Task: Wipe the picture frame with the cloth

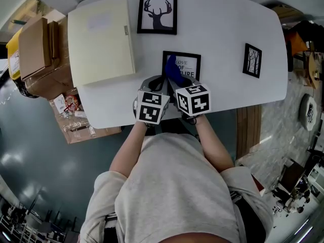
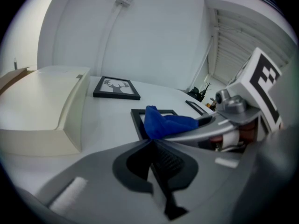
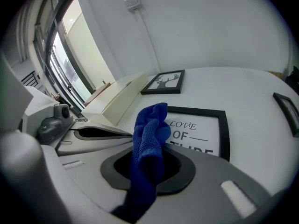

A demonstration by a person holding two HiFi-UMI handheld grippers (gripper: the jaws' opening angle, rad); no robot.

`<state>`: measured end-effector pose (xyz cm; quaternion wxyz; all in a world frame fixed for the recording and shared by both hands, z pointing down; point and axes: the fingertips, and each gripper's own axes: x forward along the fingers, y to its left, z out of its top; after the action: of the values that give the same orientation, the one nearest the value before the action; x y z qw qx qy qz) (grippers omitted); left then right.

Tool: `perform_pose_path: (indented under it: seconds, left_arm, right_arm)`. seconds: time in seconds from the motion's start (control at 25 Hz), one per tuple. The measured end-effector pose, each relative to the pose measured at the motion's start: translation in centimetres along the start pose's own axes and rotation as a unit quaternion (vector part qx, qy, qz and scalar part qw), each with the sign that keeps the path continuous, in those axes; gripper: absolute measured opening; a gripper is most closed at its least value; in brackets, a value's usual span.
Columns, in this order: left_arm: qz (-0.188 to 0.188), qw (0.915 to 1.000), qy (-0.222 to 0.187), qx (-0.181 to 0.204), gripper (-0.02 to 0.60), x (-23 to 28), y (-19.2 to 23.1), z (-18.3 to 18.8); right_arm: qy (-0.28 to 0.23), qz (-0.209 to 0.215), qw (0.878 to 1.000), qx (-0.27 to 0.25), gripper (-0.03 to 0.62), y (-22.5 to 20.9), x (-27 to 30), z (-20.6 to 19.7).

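Picture frame [image 1: 190, 63] with the LOVE print lies flat on the white bench [image 1: 228, 29], centre, near the front edge. Blue cloth [image 3: 148, 134] is over the frame's left part, clamped in the right tongs [image 3: 150, 167]. Left tongs [image 2: 151, 143] are pinched together with nothing between them, just beside the right. Deer frame [image 1: 157, 12] sits further back, cream box [image 1: 101, 39] to the left.

picture frame [image 3: 198, 129] print reads "love of —"; third line partly hidden.
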<state>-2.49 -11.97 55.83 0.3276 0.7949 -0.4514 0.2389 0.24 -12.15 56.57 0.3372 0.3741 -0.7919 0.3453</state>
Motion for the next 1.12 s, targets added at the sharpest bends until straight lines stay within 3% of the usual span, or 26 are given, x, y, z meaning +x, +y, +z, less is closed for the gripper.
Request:
perform_pose_path:
  seconds: [0.56,1.12]
  left_arm:
    - [-0.002,1.0,0.0,0.004,-0.002,0.1,0.0,0.0]
    - [-0.001,0.9999,0.002,0.015,-0.002,0.0,-0.1,0.2]
  right_arm:
    - [0.024,0.014,1.0,-0.005,0.069,1.6,-1.2,-2.7]
    - [0.017,0.005,1.0,0.022,0.072,0.0,-1.8,-3.1]
